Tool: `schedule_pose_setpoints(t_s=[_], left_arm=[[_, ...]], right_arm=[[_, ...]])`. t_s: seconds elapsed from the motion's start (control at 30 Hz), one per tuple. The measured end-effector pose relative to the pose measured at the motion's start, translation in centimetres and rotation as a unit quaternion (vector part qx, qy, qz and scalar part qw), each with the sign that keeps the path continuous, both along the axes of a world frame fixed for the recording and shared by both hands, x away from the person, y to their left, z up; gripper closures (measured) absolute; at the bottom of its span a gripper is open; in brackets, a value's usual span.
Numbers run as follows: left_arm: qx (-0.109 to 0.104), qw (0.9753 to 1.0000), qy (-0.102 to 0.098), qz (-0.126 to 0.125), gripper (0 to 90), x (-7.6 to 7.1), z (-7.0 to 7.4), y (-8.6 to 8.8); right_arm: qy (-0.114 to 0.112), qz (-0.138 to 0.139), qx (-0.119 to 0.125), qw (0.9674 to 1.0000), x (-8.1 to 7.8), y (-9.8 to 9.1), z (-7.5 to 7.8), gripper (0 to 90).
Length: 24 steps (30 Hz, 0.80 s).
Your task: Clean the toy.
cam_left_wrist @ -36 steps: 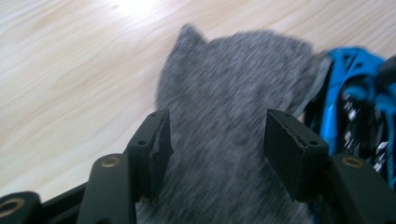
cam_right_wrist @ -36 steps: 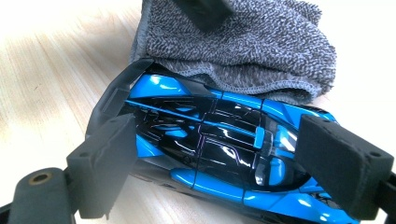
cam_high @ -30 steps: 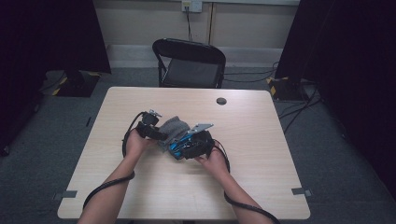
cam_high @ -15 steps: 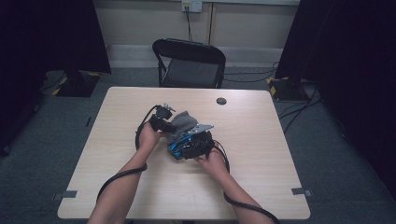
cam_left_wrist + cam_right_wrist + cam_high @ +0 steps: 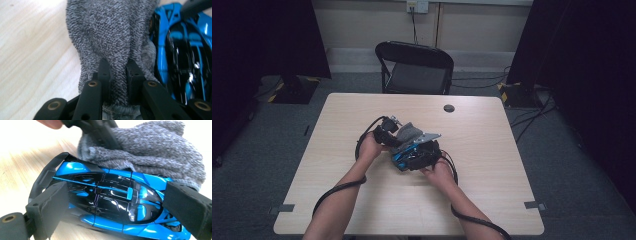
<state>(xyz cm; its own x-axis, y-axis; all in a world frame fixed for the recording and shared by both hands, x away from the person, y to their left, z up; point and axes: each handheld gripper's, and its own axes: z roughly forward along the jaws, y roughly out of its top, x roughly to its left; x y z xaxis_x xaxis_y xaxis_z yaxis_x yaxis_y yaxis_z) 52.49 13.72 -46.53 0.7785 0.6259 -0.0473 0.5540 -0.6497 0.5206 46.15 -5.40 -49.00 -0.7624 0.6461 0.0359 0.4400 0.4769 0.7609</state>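
A grey knitted sock (image 5: pixel 410 132) lies bunched at the middle of the wooden table (image 5: pixel 492 190). A glossy blue and black toy car (image 5: pixel 404 154) rests against its near side. My left gripper (image 5: pixel 117 67) is shut on a fold of the sock (image 5: pixel 110 32), which is pinched between both pads. My right gripper (image 5: pixel 120 202) grips the car (image 5: pixel 112 192) lengthwise, one pad at each end. Its jaws have just been opening a little, with the car still between them. In the right gripper view the left gripper (image 5: pixel 100 132) reaches onto the sock (image 5: pixel 160 150) from above.
A black folding chair (image 5: pixel 414 65) stands behind the table's far edge. A small dark round disc (image 5: pixel 449 108) sits near that edge. Black cables trail from both grippers toward the near edge. Dark curtains flank the room.
My left gripper has moved right onto the sock and closed on it. The right hand and the car have kept their place.
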Motion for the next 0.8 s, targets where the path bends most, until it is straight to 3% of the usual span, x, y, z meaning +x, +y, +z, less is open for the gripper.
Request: schedule_pose_setpoints(t_s=[0.07,0.2,0.27,0.37,0.43,0.47,0.5,0.53,0.6,0.7,0.8], left_arm=[[0.017,0.9995,-0.005,-0.025,77.7,-0.4,0.3,0.6],[0.026,0.9987,-0.008,-0.042,77.8,-0.8,0.6,1.1],[0.020,0.9994,-0.007,-0.030,77.5,-0.9,0.8,1.6],[-0.003,0.9997,-0.025,-0.002,71.2,-0.9,0.7,1.8],[-0.037,0.9985,-0.027,0.032,61.7,-0.6,0.8,1.8],[-0.037,0.9985,-0.027,0.032,58.3,-0.6,0.8,1.8],[-0.051,0.9973,-0.034,0.042,58.3,-0.5,0.7,1.8],[-0.049,0.9960,-0.041,0.062,54.7,-0.3,0.5,1.5],[-0.055,0.9955,-0.040,0.066,50.6,-0.1,0.3,1.4],[-0.072,0.9917,-0.033,0.101,48.6,0.3,-0.8,0.8],[-0.071,0.9919,-0.029,0.101,56.3,0.3,-1.6,0.3]], right_arm=[[0.002,0.000,-0.001,1.0000,0.0,0.0,0.0,6.0],[0.005,0.002,-0.005,1.0000,0.1,0.1,0.1,6.0],[0.005,0.003,-0.006,1.0000,0.1,0.1,0.1,6.0],[0.005,0.002,-0.006,1.0000,0.1,0.1,0.1,6.0],[0.006,0.002,-0.006,1.0000,0.1,0.1,0.1,6.0],[0.006,0.002,-0.006,1.0000,0.1,0.1,0.1,6.0],[0.005,0.002,-0.005,1.0000,0.1,0.1,0.1,6.0],[0.005,0.002,-0.005,1.0000,0.1,0.1,0.1,6.0],[0.004,0.002,-0.005,1.0000,0.1,0.1,0.1,6.0],[0.005,0.004,-0.006,1.0000,0.2,0.1,0.1,6.0],[0.005,0.003,-0.005,1.0000,0.1,0.1,0.1,6.0]])
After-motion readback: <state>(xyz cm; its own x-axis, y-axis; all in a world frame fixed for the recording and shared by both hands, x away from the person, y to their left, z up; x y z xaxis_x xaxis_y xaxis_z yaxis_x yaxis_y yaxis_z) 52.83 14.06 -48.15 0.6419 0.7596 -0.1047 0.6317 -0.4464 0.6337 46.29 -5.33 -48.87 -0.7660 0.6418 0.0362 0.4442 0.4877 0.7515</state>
